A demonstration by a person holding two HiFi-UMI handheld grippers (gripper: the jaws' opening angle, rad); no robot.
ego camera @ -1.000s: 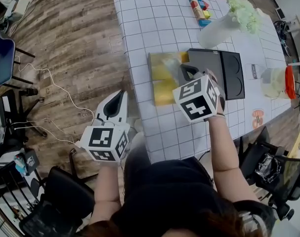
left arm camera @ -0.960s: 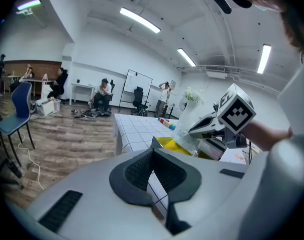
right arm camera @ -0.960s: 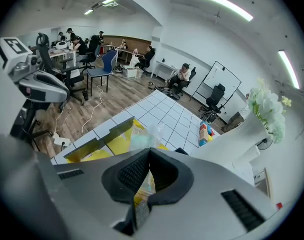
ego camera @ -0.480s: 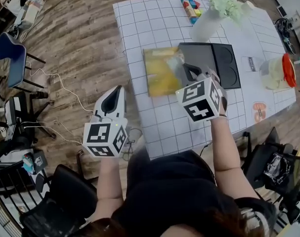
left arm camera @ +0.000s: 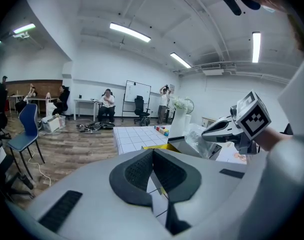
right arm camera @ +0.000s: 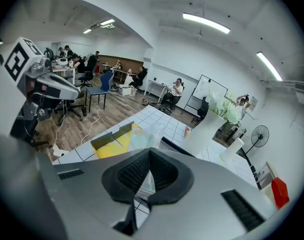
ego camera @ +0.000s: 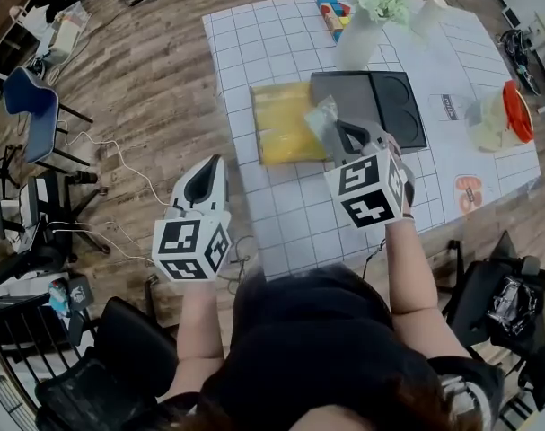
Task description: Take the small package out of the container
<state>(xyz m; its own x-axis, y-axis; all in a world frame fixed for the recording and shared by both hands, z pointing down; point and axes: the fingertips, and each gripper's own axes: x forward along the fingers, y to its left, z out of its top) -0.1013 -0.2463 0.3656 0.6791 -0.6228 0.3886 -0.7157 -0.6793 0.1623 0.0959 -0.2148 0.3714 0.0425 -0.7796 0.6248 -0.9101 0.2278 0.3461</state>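
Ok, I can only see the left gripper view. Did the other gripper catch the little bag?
Observer: Yes. The right gripper is shut on the small package, a clear bag pinched in its jaws.
Operator: Is it out of the yellow box yet?
Observer: From the head view it looks lifted, over the yellow container's right edge, beside the black tray.
Operator: And where's my gripper?
Observer: The left gripper hangs over the wooden floor, left of the table.
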